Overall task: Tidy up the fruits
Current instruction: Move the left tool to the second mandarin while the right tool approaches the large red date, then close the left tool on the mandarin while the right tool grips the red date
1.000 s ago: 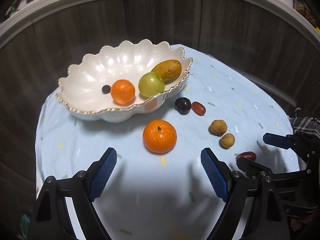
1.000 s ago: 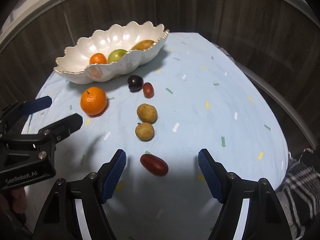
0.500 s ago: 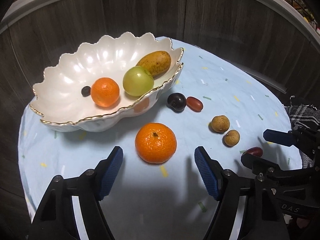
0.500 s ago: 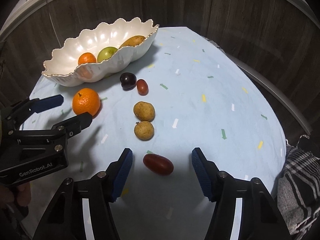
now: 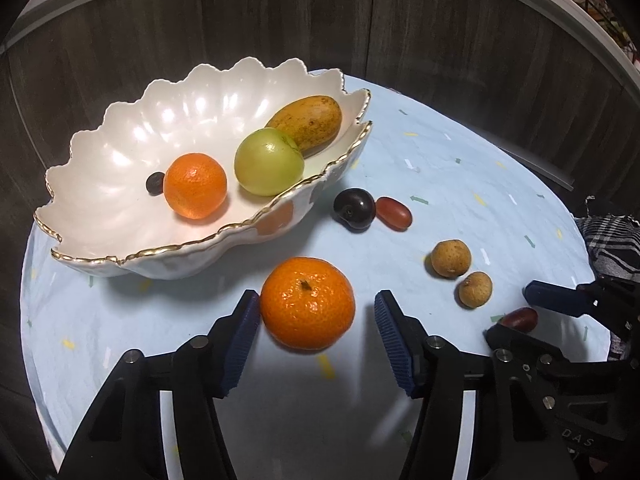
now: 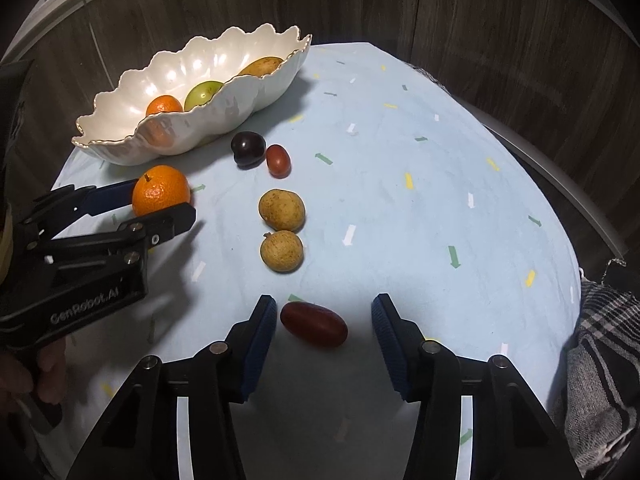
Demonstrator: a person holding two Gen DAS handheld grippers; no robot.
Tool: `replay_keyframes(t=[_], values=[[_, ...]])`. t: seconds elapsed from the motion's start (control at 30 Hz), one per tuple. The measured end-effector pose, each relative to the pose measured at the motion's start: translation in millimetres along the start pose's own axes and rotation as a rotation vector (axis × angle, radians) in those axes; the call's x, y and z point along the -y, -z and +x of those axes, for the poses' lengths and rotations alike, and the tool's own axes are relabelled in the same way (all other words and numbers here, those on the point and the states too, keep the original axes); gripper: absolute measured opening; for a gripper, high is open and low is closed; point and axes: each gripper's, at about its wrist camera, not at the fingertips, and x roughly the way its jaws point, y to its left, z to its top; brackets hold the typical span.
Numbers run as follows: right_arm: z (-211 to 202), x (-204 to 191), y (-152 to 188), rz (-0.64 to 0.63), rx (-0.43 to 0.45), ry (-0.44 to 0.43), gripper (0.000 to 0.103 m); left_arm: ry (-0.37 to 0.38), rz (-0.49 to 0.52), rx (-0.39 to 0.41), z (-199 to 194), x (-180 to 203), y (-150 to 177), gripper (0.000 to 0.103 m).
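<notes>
My left gripper (image 5: 314,334) is spread wide around the tangerine (image 5: 307,308), which sits on the table (image 5: 460,184) just beside the bowl (image 5: 120,184), ready to close. My right gripper (image 6: 324,334), also apart, straddles the red date (image 6: 313,324) near the table's front edge, for pickup.

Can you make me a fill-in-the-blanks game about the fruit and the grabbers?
1. The left gripper has its open fingers on either side of an ___ on the cloth.
2. The right gripper has its fingers around a long ___ fruit.
3. The green fruit lies in the white ___.
4. ___ round tan fruits sit side by side on the cloth.

Missing words: orange; red; bowl; two
</notes>
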Motion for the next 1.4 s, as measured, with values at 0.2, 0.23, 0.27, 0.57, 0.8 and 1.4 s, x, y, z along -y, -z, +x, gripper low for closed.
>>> replay_keyframes(t=[0.2, 0.23, 0.27, 0.57, 0.8, 1.4], values=[[-1.2, -1.7, 1.8, -0.014, 0.016, -0.003, 0.041, -0.052, 0.03, 0.002, 5.9, 3.3, 3.9, 0.047], [-1.6, -2.4, 2.0, -0.018, 0.017, -0.003, 0.039, -0.053, 0.029, 0.004, 5.6, 3.3, 4.2, 0.047], [-1.9, -3.0, 2.2, -0.02, 0.018, -0.007, 0.036, -0.052, 0.027, 0.006, 5.2, 3.3, 4.3, 0.047], [-5.4, -2.3, 4.4, -0.031, 0.025, -0.019, 0.031, -0.02, -0.002, 0.012, 2.2, 2.4, 6.0, 0.046], [-11.5, -0.1, 2.9, -0.041, 0.049, -0.019, 0.03, 0.003, 0.009, 0.02, -2.6, 10.9, 7.7, 0.046], [-28.5, -5.9, -7.1, -0.11, 0.123, -0.045, 0.03, 0.01, -0.011, 0.064, -22.0, 9.2, 9.8, 0.045]])
